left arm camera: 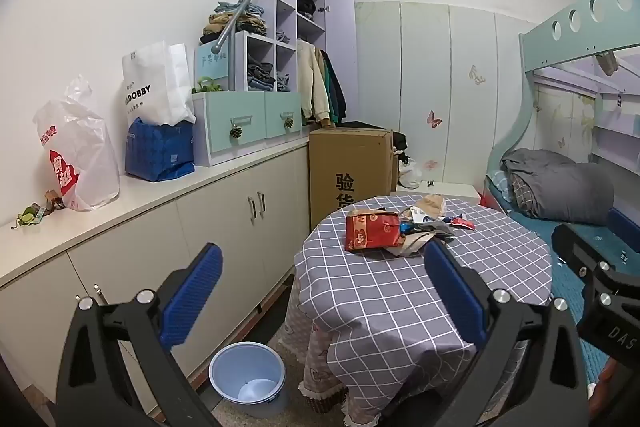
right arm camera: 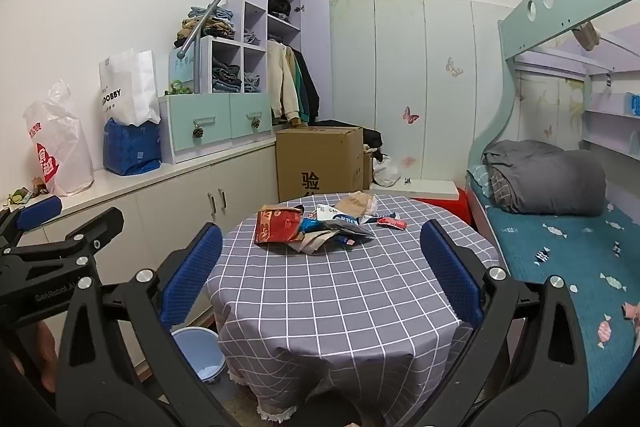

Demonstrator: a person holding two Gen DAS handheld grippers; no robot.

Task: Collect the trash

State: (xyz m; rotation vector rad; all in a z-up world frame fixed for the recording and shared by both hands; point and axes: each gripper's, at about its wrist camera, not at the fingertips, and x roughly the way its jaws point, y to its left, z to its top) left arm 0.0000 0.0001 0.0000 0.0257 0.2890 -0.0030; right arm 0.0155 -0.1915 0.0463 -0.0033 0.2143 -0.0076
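Bucket shows whole from the left wrist, half-hidden from the right.

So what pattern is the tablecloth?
Grey tablecloth with a white grid; clearest in the right wrist view.

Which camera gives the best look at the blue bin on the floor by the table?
The left wrist view: the blue bin shows its whole rim and its inside. In the right wrist view the bin is partly cut off by a gripper finger and the tablecloth.

light: even, soft | focus: sharp | edges: fisheye-bent, dark corners
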